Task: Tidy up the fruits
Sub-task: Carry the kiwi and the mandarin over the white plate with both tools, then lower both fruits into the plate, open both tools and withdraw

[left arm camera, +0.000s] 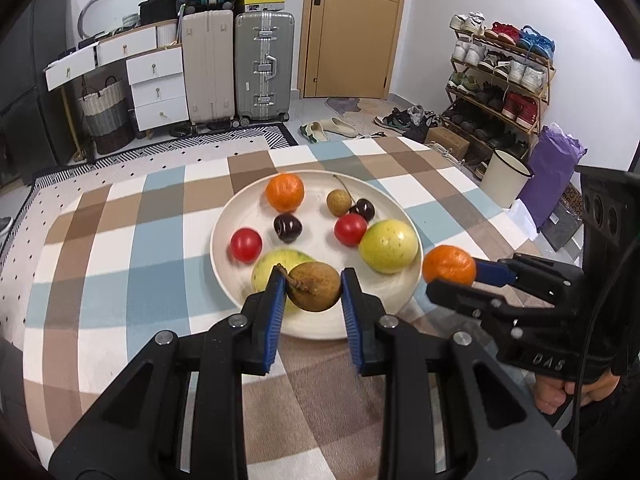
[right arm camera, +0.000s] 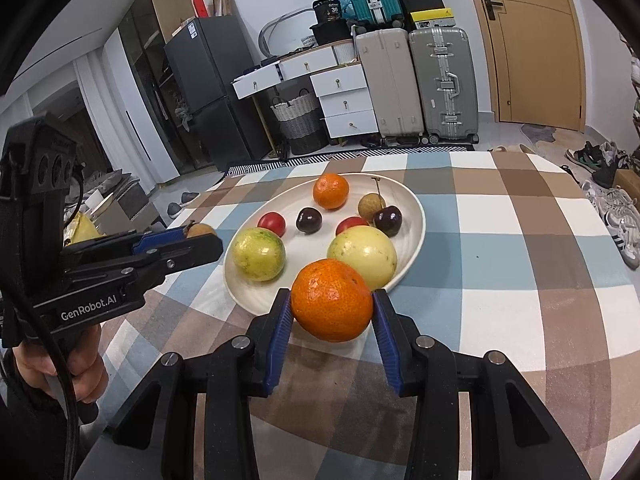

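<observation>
A white plate (left arm camera: 240, 216) sits on the checked tablecloth and holds an orange (left arm camera: 285, 192), two red tomatoes (left arm camera: 246, 244), two dark cherries (left arm camera: 287, 227), a longan (left arm camera: 339, 202) and two yellow-green passion fruits (left arm camera: 389, 245). My left gripper (left arm camera: 312, 286) is shut on a brown longan (left arm camera: 316, 286) with a stem, held over the plate's near rim. My right gripper (right arm camera: 332, 312) is shut on an orange (right arm camera: 332, 306) just above the plate's (right arm camera: 416, 208) near edge. The right gripper also shows in the left wrist view (left arm camera: 452, 276), at the plate's right side.
The table (left arm camera: 120, 240) drops off at its far edge. Beyond stand suitcases (left arm camera: 262, 68), white drawers (left arm camera: 158, 88), a wicker basket (left arm camera: 106, 116), a shoe rack (left arm camera: 500, 80), a white bin (left arm camera: 505, 178) and a door (left arm camera: 352, 28).
</observation>
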Demonstrator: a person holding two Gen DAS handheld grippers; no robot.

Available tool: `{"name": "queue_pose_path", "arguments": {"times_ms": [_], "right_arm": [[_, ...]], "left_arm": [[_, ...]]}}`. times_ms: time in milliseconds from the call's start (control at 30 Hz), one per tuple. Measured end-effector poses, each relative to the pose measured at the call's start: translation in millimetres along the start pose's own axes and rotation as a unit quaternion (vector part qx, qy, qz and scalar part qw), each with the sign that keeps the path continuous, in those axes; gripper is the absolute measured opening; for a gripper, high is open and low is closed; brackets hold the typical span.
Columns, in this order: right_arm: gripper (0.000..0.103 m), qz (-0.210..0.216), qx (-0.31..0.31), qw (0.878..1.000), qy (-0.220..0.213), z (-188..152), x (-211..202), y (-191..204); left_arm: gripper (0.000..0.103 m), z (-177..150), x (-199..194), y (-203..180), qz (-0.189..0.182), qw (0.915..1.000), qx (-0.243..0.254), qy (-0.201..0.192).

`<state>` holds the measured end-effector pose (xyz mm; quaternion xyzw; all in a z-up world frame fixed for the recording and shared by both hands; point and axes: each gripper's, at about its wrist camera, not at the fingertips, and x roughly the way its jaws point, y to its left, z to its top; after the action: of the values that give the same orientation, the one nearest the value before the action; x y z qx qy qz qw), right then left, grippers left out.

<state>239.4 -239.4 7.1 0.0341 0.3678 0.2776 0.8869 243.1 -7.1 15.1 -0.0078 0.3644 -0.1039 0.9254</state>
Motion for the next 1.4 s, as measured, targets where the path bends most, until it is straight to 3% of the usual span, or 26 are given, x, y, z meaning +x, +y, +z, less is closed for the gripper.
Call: {"name": "queue_pose_path", "arguments": {"times_ms": [533,867,1400], "right_arm": [[0.04,0.0,-0.028,1.0,0.011,28,20,14],[0.04,-0.004,-0.013,1.0,-0.003,60,28,2],[0.04,-0.008,0.005,1.0,0.028,75,69,-22]], "left_arm": [[0.025,36,28,7,0.008,0.9999,0.007,0.004],[0.025,38,43,16,0.016,0.9998,0.004,0.013],[0.025,49,76,25,0.011,0.9995,-0.005,0.029]]}}
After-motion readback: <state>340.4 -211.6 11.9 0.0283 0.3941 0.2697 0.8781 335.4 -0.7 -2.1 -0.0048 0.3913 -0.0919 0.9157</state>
